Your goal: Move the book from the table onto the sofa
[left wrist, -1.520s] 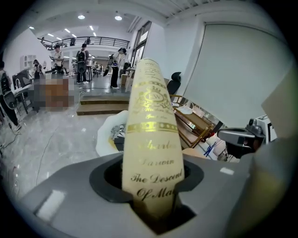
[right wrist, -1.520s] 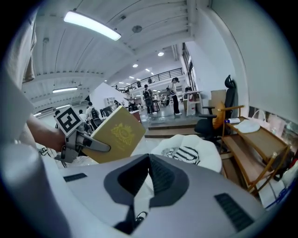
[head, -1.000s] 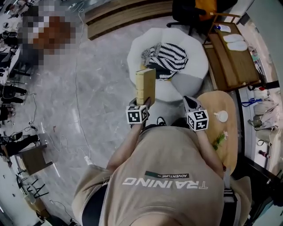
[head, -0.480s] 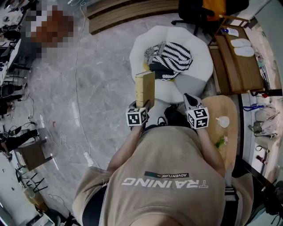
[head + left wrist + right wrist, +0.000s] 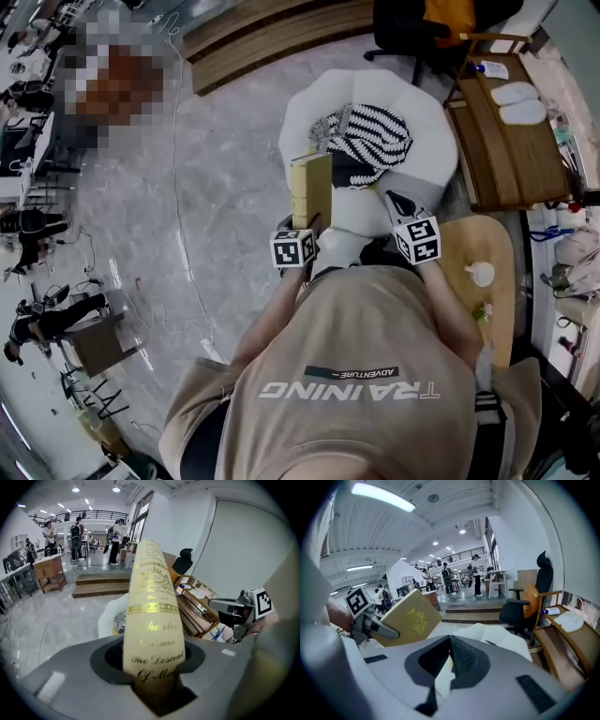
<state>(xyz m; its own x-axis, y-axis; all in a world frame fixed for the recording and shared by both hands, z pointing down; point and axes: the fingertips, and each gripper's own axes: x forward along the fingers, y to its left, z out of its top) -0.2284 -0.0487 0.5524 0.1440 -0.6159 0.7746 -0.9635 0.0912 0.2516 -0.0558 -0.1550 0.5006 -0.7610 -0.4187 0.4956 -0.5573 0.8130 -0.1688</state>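
Left tongs [image 5: 305,223] pinch the book [image 5: 310,183] by its lower end, right tongs [image 5: 397,203] pressed together, empty; we judge it stiff, top-heavy.

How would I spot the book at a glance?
Find the white sofa on the grey floor. Just in front of it, the left gripper has its jaws clamped on a tan book with gold lettering on its spine. The striped cloth behind it lies on the sofa.
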